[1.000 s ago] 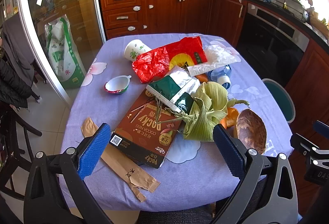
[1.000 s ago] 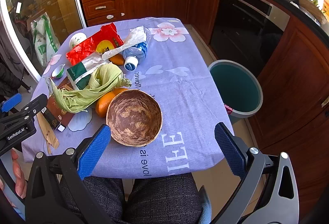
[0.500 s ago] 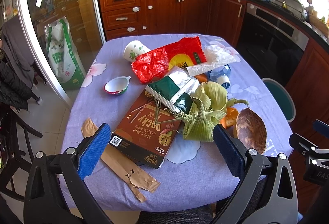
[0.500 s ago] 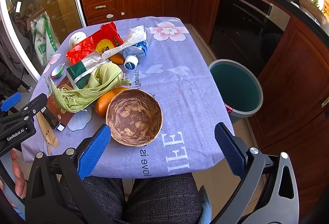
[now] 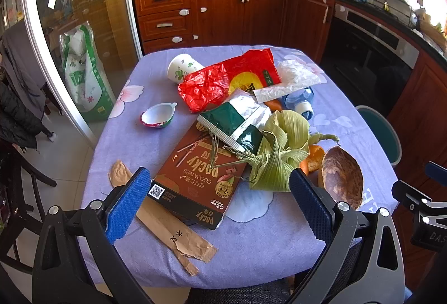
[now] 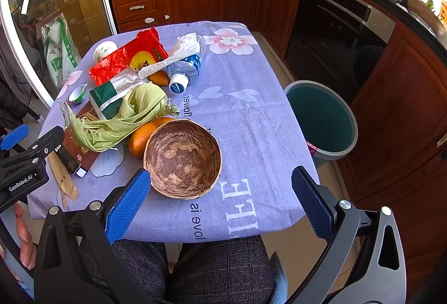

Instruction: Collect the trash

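The table's (image 6: pixel 251 119) right half lies bare, an open lane toward the bin (image 6: pixel 321 119) on the floor beside it. The left half is crowded: box (image 5: pixel 195 175), husks (image 5: pixel 276 153), wrappers (image 5: pixel 226 80) and bottle (image 6: pixel 185 68) overlap. The bowl (image 6: pixel 183 158) sits near the front edge, touching the oranges (image 6: pixel 141 138).

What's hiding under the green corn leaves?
Oranges poke out from under the corn leaves, beside the brown bowl. The leaves also lie over the Pocky box. Anything deeper underneath is covered.
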